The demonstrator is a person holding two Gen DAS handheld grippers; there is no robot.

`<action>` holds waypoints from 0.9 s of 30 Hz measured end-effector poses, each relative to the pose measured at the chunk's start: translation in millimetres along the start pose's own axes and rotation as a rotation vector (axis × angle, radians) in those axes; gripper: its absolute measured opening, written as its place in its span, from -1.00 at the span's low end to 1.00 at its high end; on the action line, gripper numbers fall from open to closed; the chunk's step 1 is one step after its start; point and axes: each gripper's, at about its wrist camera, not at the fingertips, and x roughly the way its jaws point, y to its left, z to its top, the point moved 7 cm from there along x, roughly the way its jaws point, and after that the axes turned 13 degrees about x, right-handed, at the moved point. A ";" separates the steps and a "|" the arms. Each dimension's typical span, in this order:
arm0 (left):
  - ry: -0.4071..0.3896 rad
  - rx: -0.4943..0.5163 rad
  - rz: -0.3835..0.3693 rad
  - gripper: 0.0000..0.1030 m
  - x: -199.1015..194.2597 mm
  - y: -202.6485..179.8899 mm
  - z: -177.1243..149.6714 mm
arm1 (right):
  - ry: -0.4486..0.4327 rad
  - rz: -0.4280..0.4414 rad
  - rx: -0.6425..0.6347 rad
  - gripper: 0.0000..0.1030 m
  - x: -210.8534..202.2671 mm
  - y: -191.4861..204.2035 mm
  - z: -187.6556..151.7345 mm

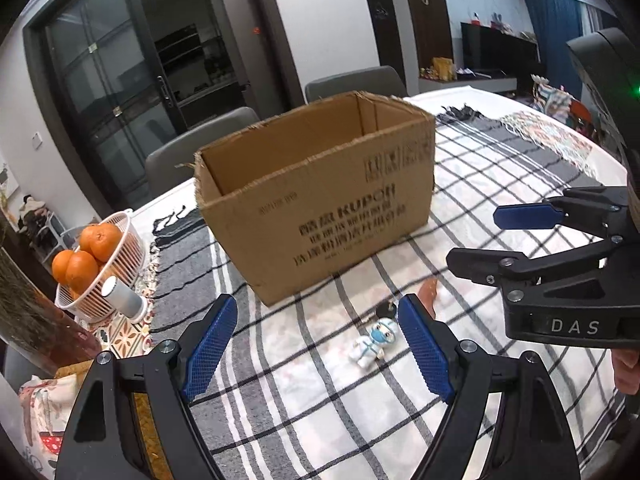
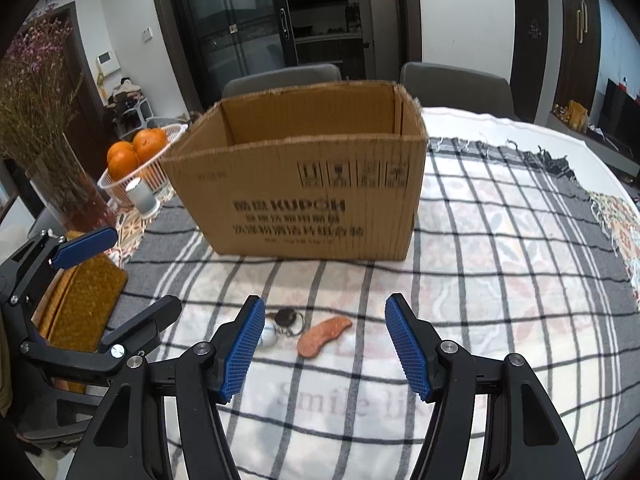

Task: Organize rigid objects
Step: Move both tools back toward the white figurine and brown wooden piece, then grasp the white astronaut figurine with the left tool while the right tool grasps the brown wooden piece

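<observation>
One box, three oranges

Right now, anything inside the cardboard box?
The cardboard box is open-topped; only bare inner walls show, nothing sticking up. Its floor is hidden behind the near wall in both views, so contents can't be ruled out.

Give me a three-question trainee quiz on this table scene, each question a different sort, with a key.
1. True or false: the cardboard box stands with its top open.
2. Multiple choice: what lies nearest the small masked figurine on the checked cloth? A) the basket of oranges B) a dark keyring and a brown flat piece C) the vase of dried flowers
3. Fill in: the left tool and the right tool both have their jaws ___ and hold ___.

Key: 1 true; 2 B; 3 open, nothing.
</observation>
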 end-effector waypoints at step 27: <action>0.100 0.196 -0.175 0.53 69.1 -46.7 -28.7 | 0.193 -0.007 -0.087 0.24 64.3 -11.7 -45.8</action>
